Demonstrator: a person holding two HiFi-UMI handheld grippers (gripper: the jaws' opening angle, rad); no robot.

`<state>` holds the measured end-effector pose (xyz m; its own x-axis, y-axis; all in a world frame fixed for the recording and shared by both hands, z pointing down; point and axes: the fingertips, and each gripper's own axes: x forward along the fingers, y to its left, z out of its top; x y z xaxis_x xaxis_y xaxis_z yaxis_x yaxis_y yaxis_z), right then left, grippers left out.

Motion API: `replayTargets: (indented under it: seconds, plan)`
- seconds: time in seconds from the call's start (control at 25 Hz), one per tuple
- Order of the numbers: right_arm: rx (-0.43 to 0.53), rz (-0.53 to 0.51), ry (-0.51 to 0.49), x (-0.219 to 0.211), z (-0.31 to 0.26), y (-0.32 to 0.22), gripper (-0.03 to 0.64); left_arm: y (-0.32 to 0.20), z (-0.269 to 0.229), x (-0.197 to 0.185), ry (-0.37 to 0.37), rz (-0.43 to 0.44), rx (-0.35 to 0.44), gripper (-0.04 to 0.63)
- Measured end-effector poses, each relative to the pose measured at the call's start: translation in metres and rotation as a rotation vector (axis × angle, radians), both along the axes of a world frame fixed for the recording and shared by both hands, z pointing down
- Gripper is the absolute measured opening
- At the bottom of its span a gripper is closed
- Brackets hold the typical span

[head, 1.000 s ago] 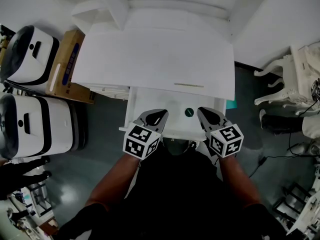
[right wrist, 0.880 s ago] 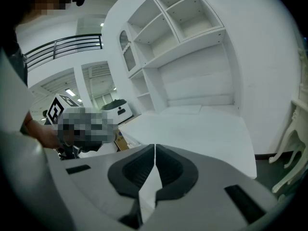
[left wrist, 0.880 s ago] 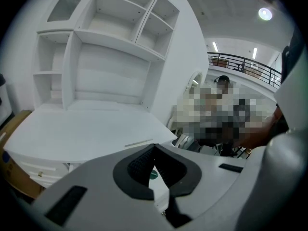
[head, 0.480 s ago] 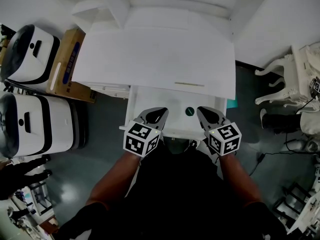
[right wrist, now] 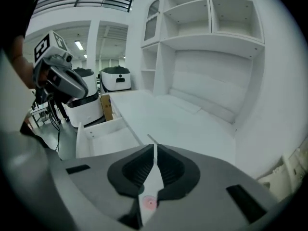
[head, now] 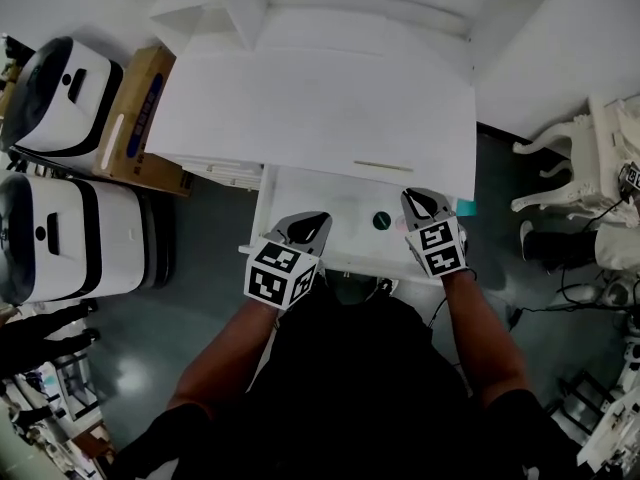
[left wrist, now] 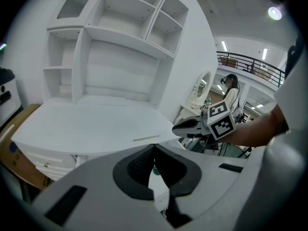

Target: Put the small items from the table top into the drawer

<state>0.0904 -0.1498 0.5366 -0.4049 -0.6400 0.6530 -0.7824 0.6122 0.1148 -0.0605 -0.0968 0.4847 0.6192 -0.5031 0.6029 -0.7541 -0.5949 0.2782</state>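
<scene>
The drawer [head: 262,218] stands pulled out from under the front edge of the white bench [head: 300,108], and both grippers hang over it. The left gripper [head: 318,222] is above the drawer's near left part; in the left gripper view its fingers [left wrist: 139,165] meet at the tips with nothing between them. The right gripper [head: 420,196] is over the drawer's right side, its tips at the bench's front edge; in the right gripper view its fingers [right wrist: 137,170] are closed to a thin slit and grip nothing at the tips, while a small pink round thing [right wrist: 150,203] shows low through the gap, and I cannot tell whether it touches them. A small dark green round item [head: 381,221] lies on the drawer floor, between the two grippers and nearer the right one. On the bench top a thin pale strip [head: 383,166] lies near the front edge, just beyond the right gripper. A cardboard box [head: 135,118] and two white-and-black machines [head: 60,98] stand on the floor to the left, and a white chair [head: 570,168] to the right
</scene>
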Motion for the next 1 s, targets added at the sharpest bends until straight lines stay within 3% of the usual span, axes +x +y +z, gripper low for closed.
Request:
replayTargets:
  seconds: [0.24,0.32,0.4,0.76,1.0]
  plan:
    - [-0.072,-0.029,0.051,-0.001,0.035,-0.035,0.035,0.001,0.006,-0.010,-0.004,-0.020,-0.022,0.003]
    - [-0.089,-0.056,0.071,-0.005,0.045,-0.042,0.074,0.002,0.009,-0.013,-0.002,-0.026,-0.030,0.003]
    - [-0.094,-0.096,0.101,-0.011,0.053,-0.047,0.107,0.002,0.012,-0.018,0.000,-0.040,-0.038,0.003]
    - [-0.062,-0.323,0.367,-0.025,0.092,-0.071,0.107,0.000,0.021,-0.029,-0.001,-0.090,-0.068,0.003]
    - [-0.086,-0.459,0.457,-0.027,0.110,-0.077,0.106,-0.003,0.025,-0.033,0.000,-0.107,-0.082,0.003]
